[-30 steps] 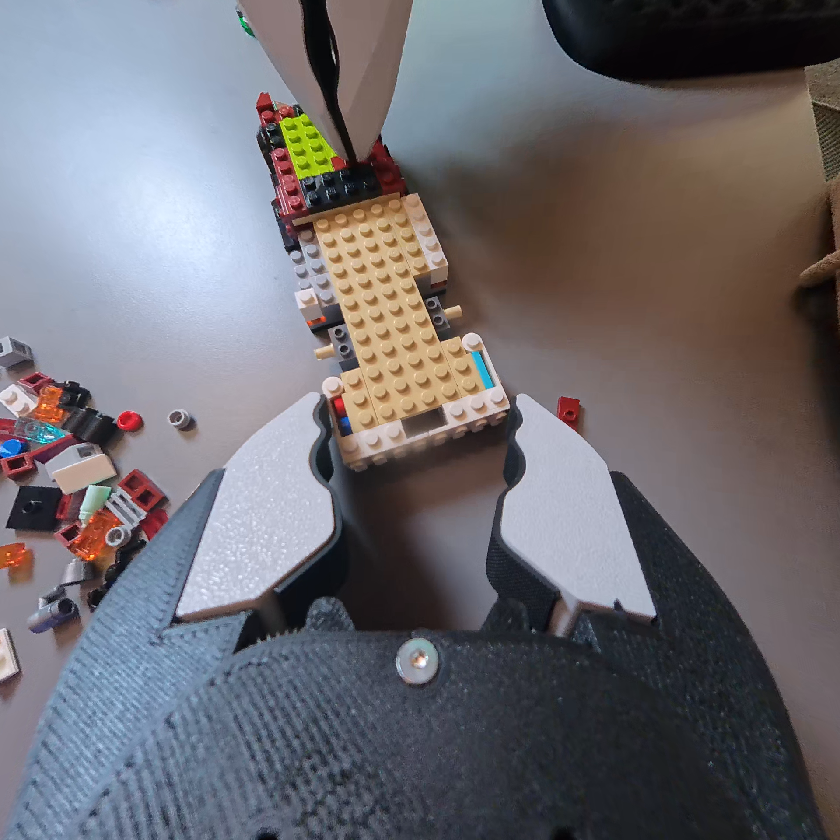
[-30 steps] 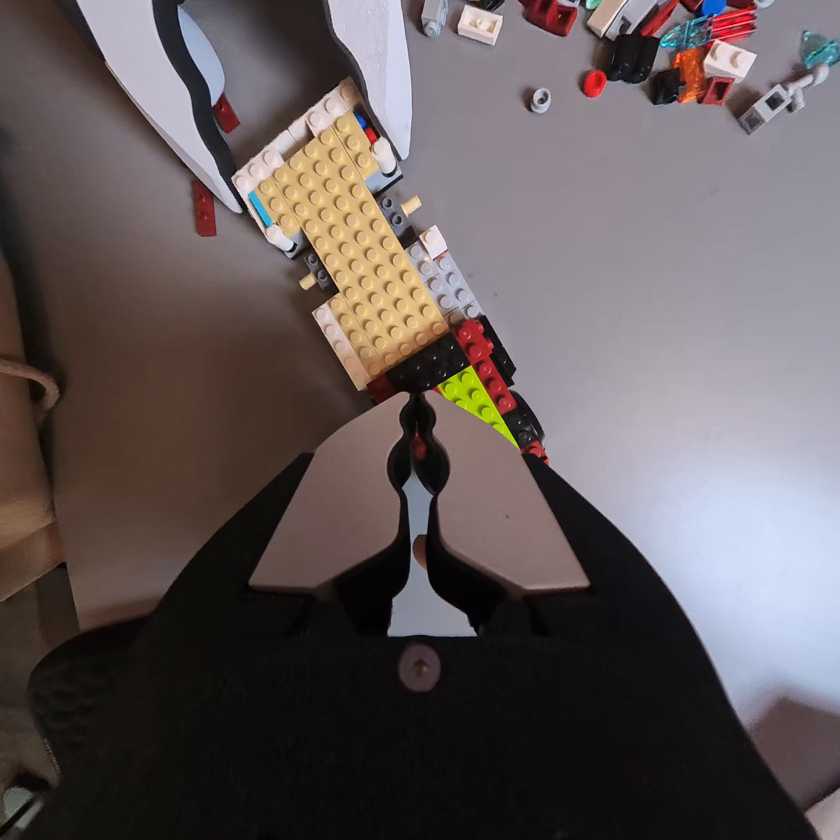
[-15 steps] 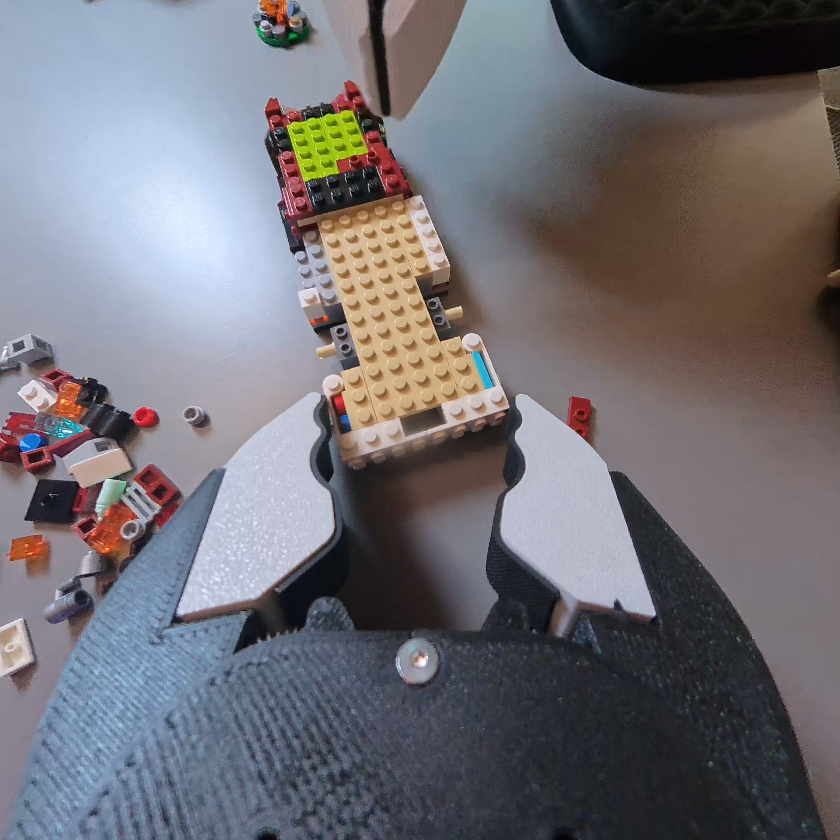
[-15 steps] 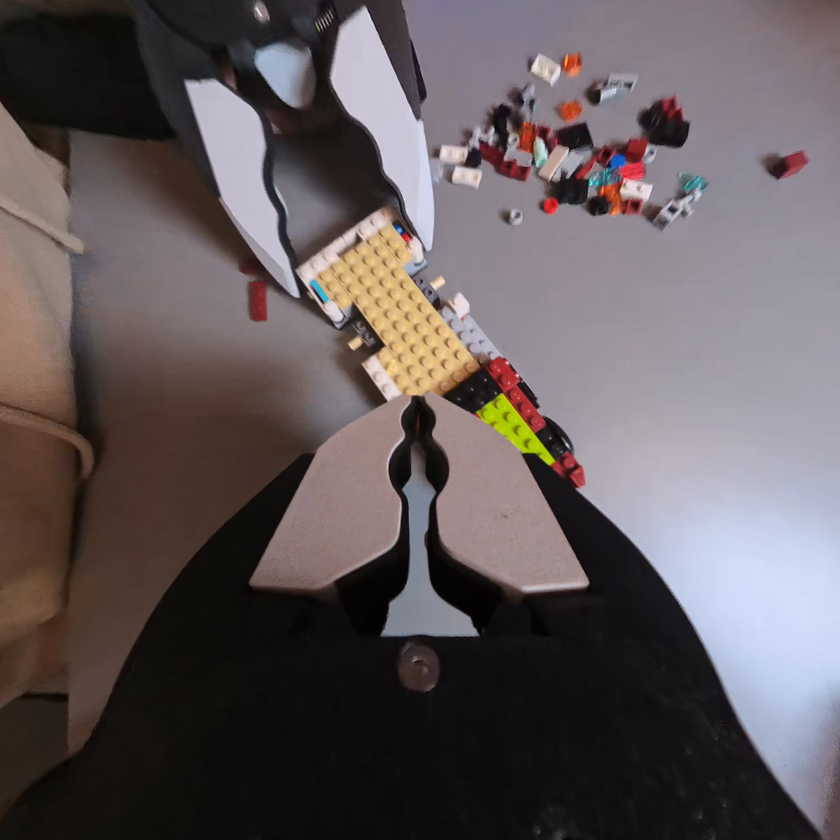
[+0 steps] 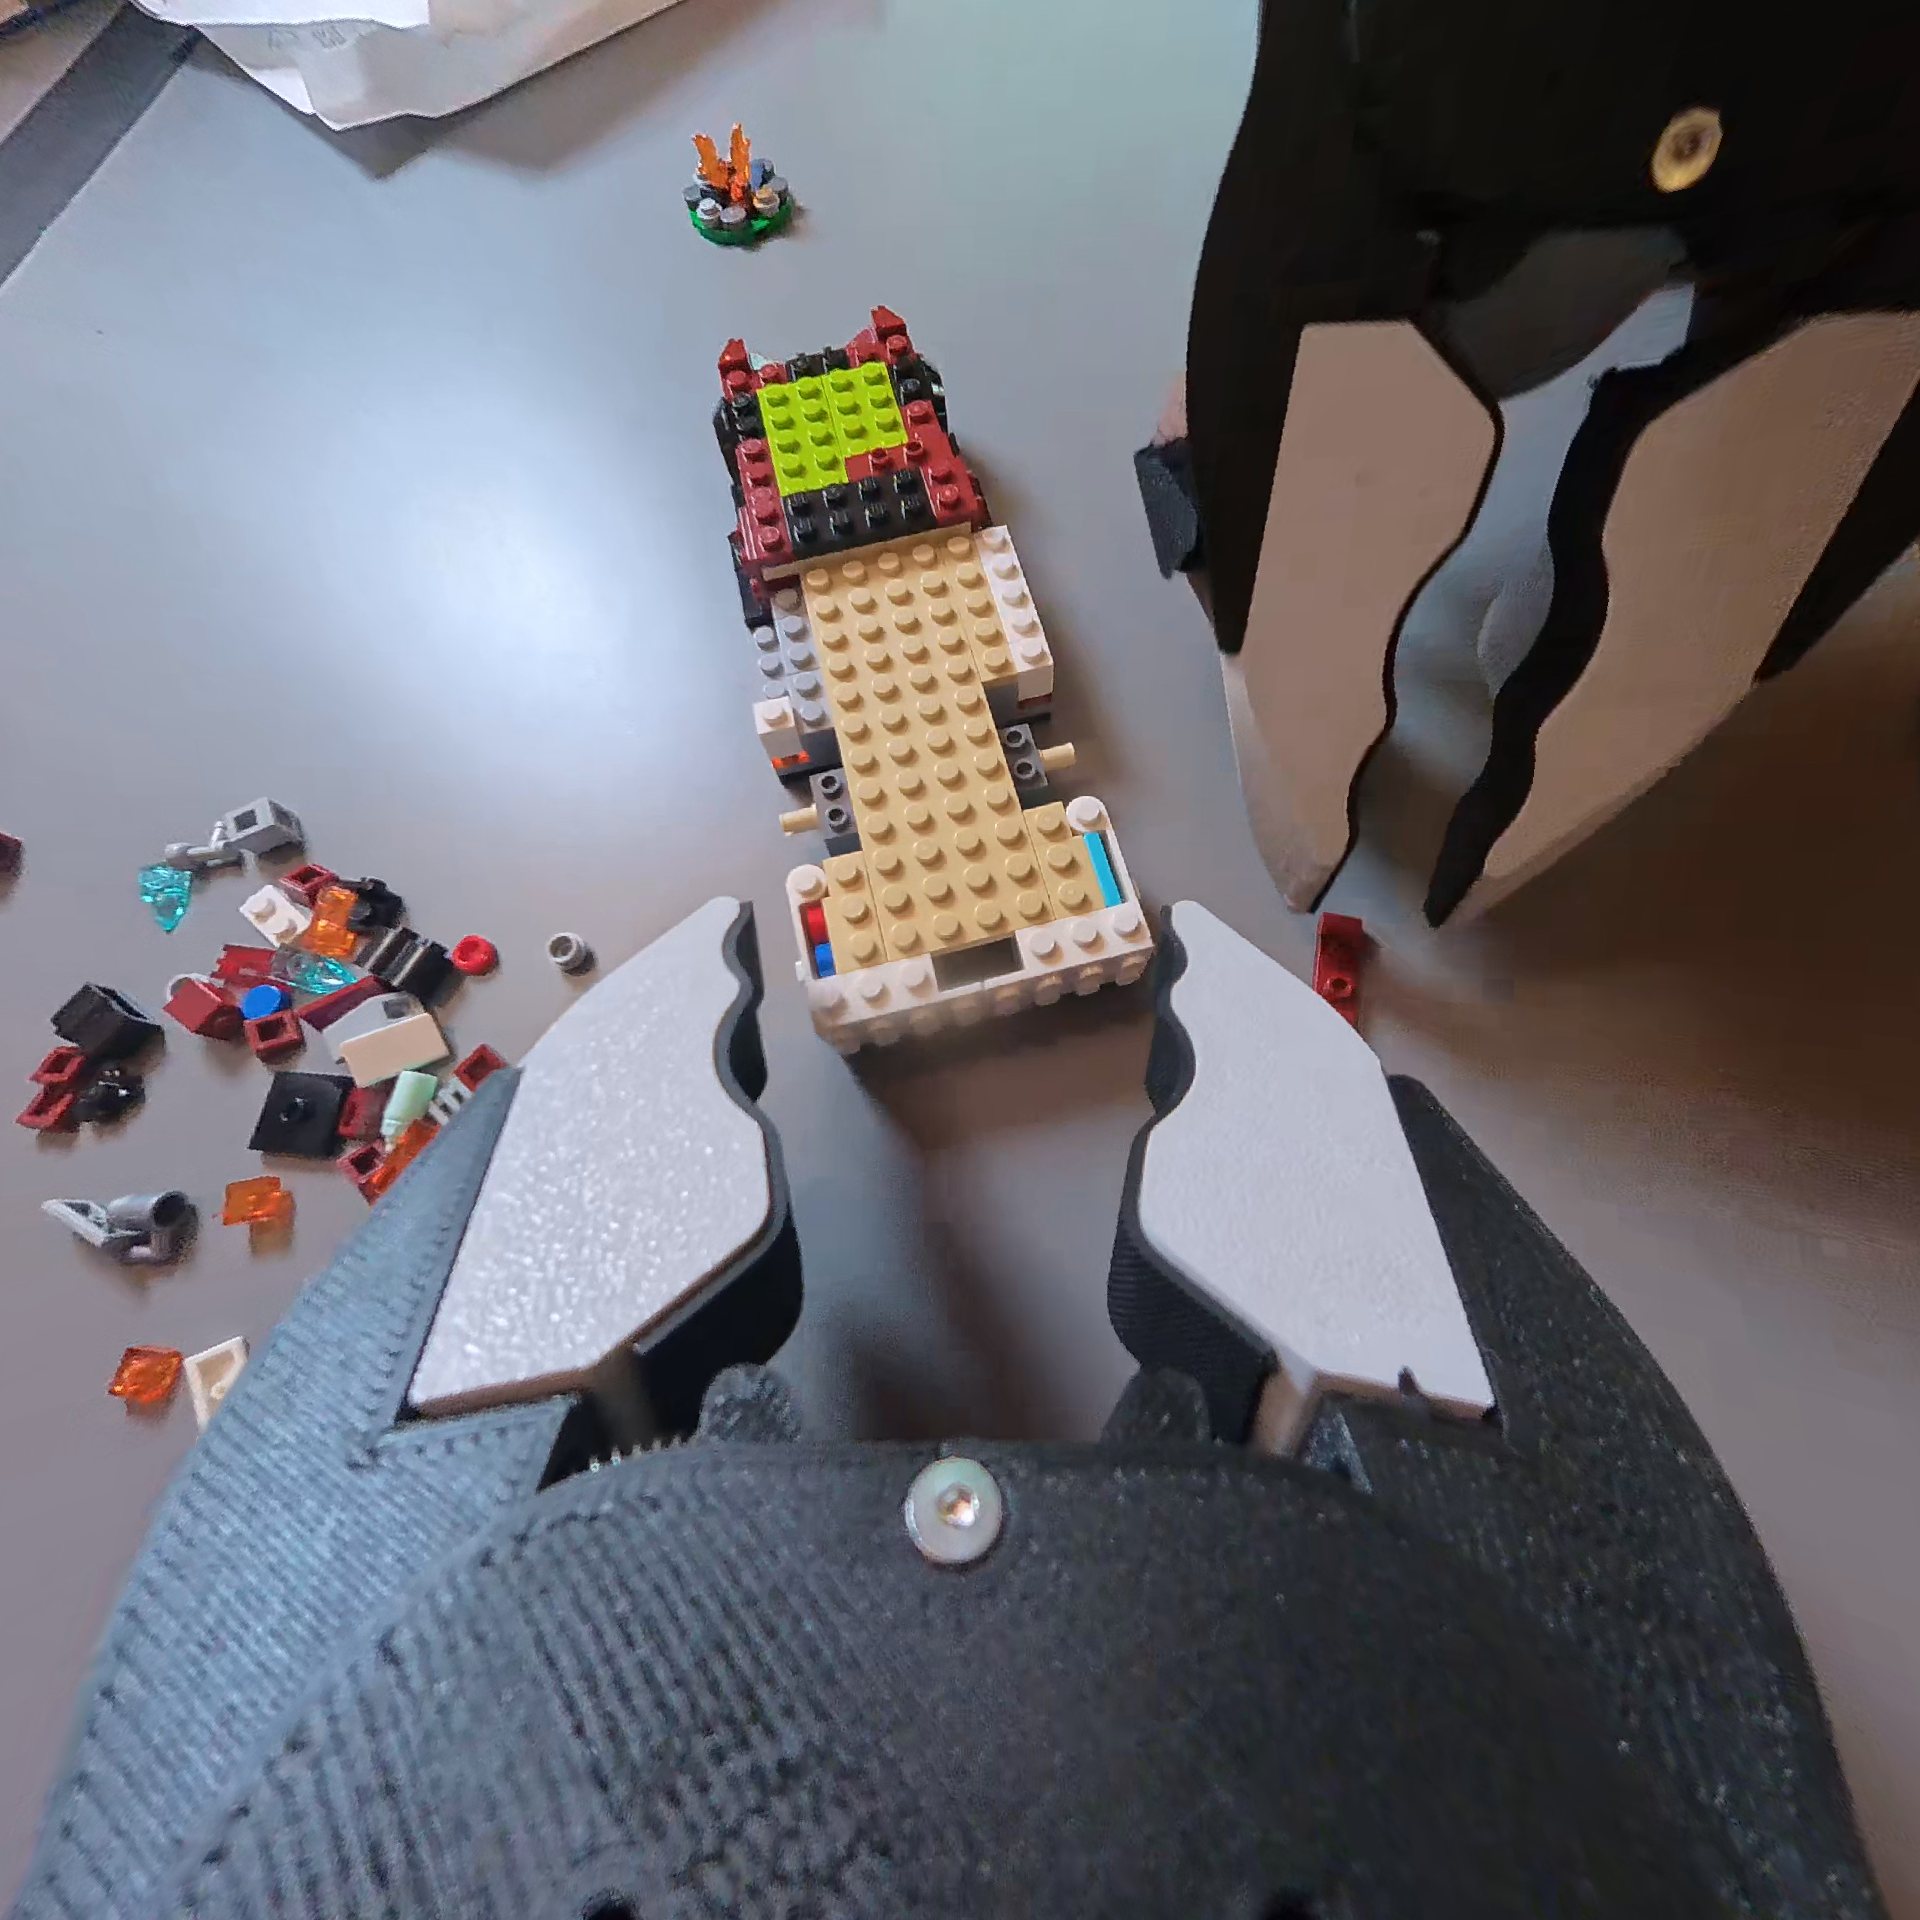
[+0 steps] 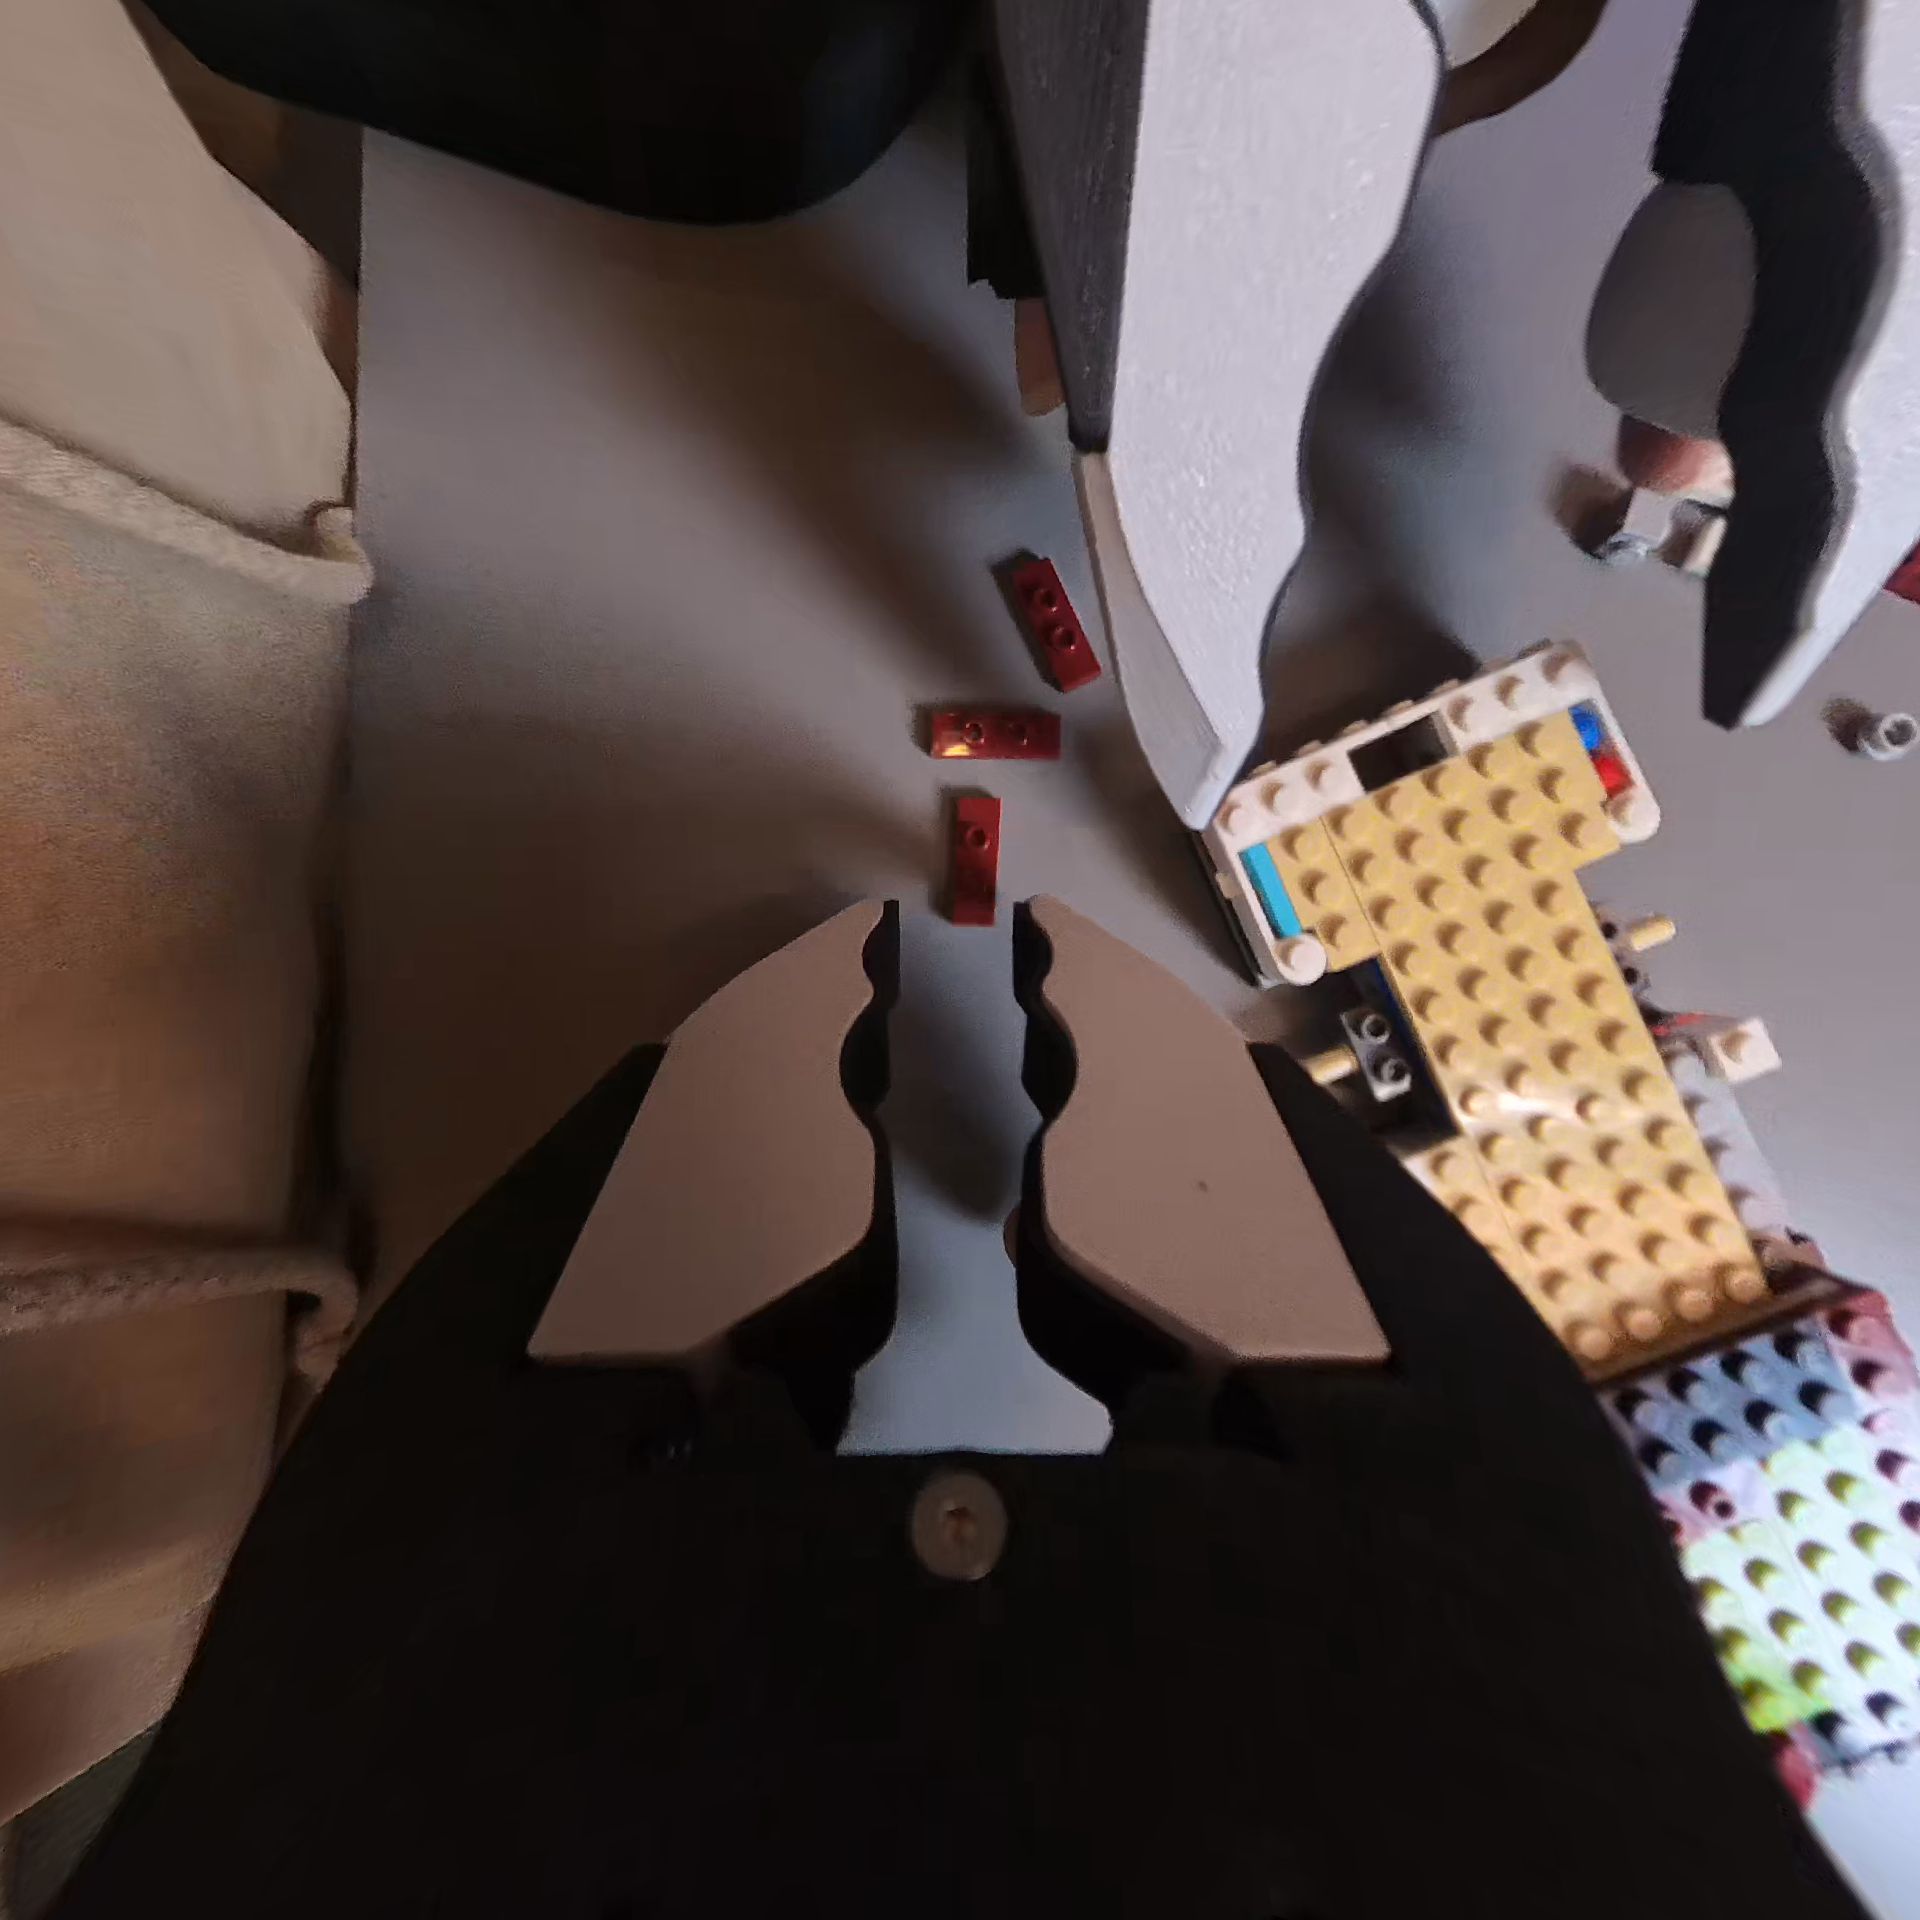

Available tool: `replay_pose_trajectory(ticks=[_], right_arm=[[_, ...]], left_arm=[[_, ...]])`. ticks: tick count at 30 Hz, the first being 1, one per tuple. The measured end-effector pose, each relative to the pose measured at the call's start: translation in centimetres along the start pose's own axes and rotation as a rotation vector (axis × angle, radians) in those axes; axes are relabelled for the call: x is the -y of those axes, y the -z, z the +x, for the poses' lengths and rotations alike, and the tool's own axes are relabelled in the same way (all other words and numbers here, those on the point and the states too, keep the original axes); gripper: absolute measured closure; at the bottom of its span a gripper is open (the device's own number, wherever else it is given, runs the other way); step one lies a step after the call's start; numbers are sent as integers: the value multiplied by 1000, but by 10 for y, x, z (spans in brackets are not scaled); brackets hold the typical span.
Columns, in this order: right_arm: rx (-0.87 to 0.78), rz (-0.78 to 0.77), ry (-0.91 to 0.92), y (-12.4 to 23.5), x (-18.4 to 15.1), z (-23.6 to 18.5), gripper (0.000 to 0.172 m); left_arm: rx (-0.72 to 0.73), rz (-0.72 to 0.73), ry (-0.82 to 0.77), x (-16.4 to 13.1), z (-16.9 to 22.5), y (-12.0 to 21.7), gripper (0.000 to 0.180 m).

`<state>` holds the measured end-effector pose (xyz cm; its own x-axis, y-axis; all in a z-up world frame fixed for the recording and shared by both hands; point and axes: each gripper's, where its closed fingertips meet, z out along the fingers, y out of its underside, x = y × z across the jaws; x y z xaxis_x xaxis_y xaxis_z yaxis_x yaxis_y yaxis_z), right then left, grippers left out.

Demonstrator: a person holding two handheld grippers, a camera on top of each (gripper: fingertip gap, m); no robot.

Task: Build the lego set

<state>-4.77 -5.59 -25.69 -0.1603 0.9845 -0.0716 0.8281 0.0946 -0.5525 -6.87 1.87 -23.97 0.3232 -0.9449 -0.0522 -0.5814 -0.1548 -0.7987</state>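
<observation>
- My left gripper [image 5: 956,925] is spread wide, one finger on each side of the white end of the brick model [image 5: 914,748]. It holds nothing.
- On the pile side I see a clear gap between pad and bricks. On the other side the finger stands very close to the white corner, and I cannot tell whether it touches.
- The model lies flat on the grey surface [image 5: 416,520], pointing away from my left gripper: white rim nearest, then a long tan studded plate, then black, dark red and lime bricks at the far end.
- My right gripper [image 6: 953,909] is set narrow, with a small gap between the fingertips and only bare surface in that gap. It grips nothing.
- Just ahead of its tips lies a dark red plate [image 6: 974,857], its near end about level with the opening and touching neither finger.
- Two more dark red plates [image 6: 994,732] lie just beyond it, near the outer side of my left gripper's finger.
- The right gripper sits beside the model's white end, with the model off to its right.
- A pile of loose pieces [image 5: 291,1018] lies on the far side of my left gripper, well apart from the model. A small grey round piece [image 5: 568,951] sits between the two.
- A little round build with orange flames [image 5: 740,197] stands beyond the model's far end.
- Beige cloth [image 6: 156,831] lies at the edge of the surface.
</observation>
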Motion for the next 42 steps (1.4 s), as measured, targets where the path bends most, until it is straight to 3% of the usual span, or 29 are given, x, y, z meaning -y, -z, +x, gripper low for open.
replay_pose_trajectory(ticks=[7,10,14,17,26,42], right_arm=[[-10,-84,55,-7,-1,3,163],[-40,-10,-13,21,-9,17,164],[-217,66,-190,75,-33,68,164],[-306,100,-305,96,-49,101,164],[-311,66,-472,76,-61,134,164],[-160,117,-548,75,-53,125,156]], left_arm=[[0,-24,-9,-3,3,-2,106],[0,-39,-13,-5,6,-4,105],[11,-79,-33,-11,6,-8,106],[-1,-85,-54,-9,12,-9,110],[-59,-46,-91,0,30,-11,124],[-68,-48,-97,-3,30,-12,125]])
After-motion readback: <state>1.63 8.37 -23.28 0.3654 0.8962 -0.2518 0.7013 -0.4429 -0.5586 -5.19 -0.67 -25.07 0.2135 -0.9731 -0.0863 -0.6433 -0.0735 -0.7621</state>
